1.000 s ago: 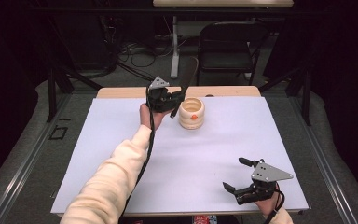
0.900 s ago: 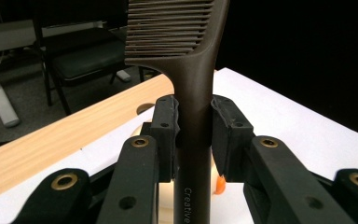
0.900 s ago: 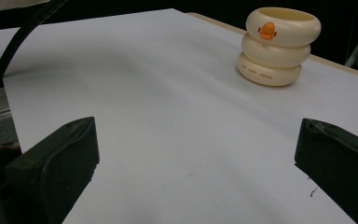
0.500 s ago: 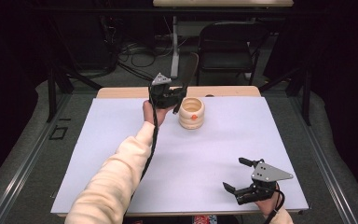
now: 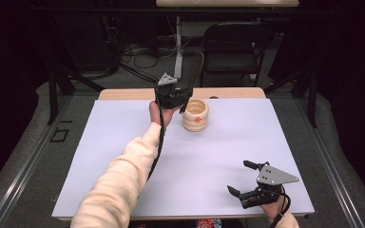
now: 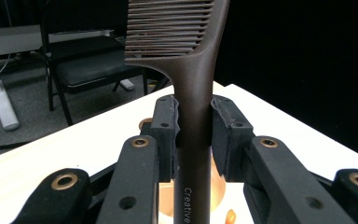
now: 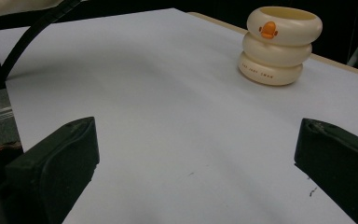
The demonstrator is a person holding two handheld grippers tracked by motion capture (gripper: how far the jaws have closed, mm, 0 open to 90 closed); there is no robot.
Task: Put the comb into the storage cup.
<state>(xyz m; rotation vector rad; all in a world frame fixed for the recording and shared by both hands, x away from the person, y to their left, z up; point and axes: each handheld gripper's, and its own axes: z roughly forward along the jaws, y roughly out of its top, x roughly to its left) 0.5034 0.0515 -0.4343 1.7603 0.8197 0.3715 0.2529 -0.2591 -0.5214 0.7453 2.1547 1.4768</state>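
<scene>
Jaws of left gripper (image 6: 193, 140) clamp brown comb (image 6: 193, 93); right gripper (image 5: 247, 178) gapes empty.

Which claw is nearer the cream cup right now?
Left. The left claw, shut on a comb, is just beside the cup at the table's far edge. The right claw sits open at the near right corner, well away.

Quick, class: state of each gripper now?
Left gripper: shut on the brown comb handle.
Right gripper: open, holding nothing.
</scene>
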